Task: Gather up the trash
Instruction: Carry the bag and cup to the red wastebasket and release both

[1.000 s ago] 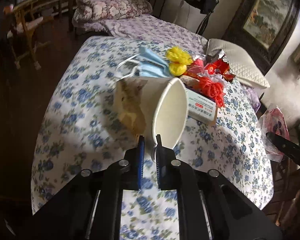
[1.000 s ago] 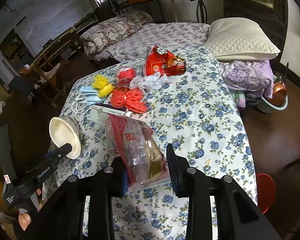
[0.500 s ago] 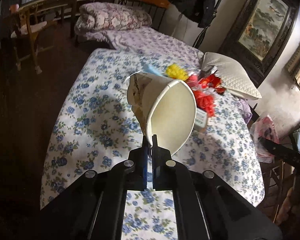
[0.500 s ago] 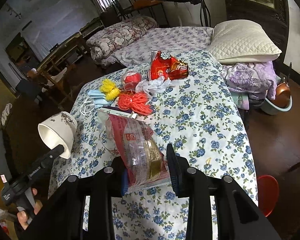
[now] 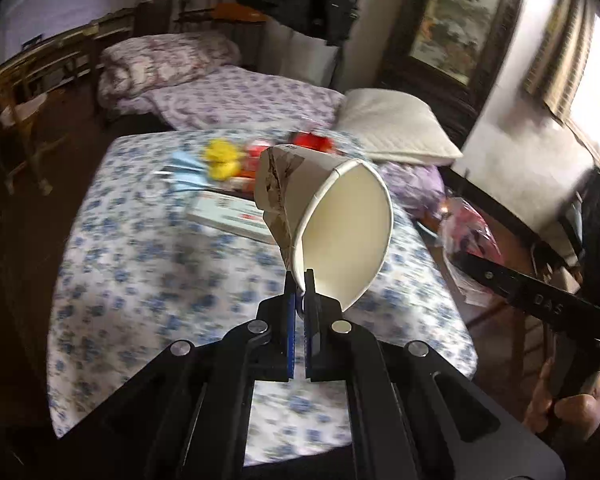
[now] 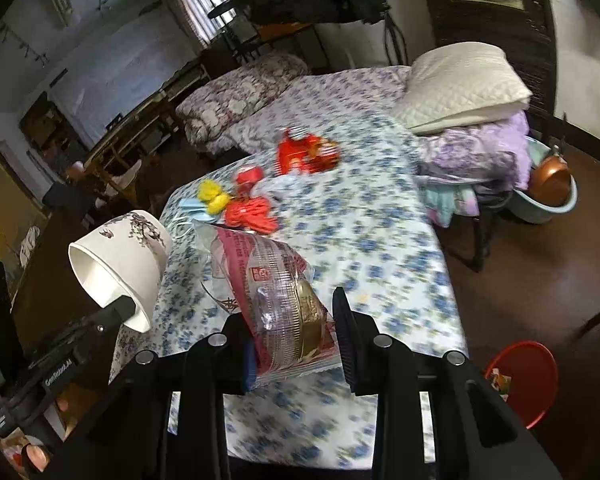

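My left gripper (image 5: 304,280) is shut on the rim of a white paper cup (image 5: 332,220) with a bird print, held up above the flowered table (image 5: 148,264). The cup also shows in the right wrist view (image 6: 120,264). My right gripper (image 6: 296,332) is shut on a clear and red snack wrapper (image 6: 276,292), held over the table's near edge. More trash lies on the table: blue face masks (image 6: 194,208), yellow balls (image 6: 214,196), an orange net (image 6: 252,214), a red snack bag (image 6: 304,154), a white box (image 5: 232,214).
A red bin (image 6: 524,380) with trash in it stands on the floor at the right. A bed with a white pillow (image 6: 460,84) lies behind the table. A basin with a copper pan (image 6: 552,188) sits on the floor. Wooden chairs (image 5: 24,92) stand at the left.
My left gripper has lifted the paper cup off the table and pulled it back and up. My right gripper has risen a little with the wrapper still in it.
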`<state>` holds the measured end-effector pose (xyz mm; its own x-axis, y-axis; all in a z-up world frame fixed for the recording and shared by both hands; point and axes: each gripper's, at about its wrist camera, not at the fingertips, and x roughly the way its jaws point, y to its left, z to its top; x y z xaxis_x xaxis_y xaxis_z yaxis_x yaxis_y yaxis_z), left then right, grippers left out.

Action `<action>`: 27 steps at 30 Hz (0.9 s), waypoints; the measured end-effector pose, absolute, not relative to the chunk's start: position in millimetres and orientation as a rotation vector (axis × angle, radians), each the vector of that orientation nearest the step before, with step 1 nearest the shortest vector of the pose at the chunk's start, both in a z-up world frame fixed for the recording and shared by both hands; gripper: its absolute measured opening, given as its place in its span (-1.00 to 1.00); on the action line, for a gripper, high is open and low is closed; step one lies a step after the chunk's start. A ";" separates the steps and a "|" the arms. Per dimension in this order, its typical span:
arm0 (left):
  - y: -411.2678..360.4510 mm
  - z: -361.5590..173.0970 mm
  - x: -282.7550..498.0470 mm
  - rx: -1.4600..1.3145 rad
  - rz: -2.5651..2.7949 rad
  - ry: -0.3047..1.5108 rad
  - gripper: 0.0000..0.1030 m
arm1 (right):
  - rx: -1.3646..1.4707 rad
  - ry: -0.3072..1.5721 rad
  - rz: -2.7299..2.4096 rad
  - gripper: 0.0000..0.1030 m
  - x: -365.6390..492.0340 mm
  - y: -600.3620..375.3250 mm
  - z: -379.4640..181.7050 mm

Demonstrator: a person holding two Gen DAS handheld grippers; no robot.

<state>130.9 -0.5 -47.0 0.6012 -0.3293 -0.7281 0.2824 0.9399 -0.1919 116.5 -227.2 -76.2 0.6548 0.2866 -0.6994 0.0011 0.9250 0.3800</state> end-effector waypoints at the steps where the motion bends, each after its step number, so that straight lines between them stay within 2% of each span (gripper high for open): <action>1: -15.0 -46.3 127.4 -0.044 -0.376 0.859 -0.93 | 0.373 0.843 0.153 -0.37 110.7 -237.2 -77.5; 9: -136.0 -63.7 109.8 0.054 -0.541 0.927 -0.93 | 0.384 0.880 -0.006 -0.37 50.1 -340.8 -110.7; 18: -270.5 -112.7 93.5 0.183 -0.653 0.990 -0.93 | 0.498 0.998 -0.176 -0.37 -3.1 -446.5 -201.1; 27: -345.9 -159.7 88.7 0.276 -0.697 1.056 -0.93 | 0.576 1.058 -0.226 -0.36 -16.9 -493.3 -269.0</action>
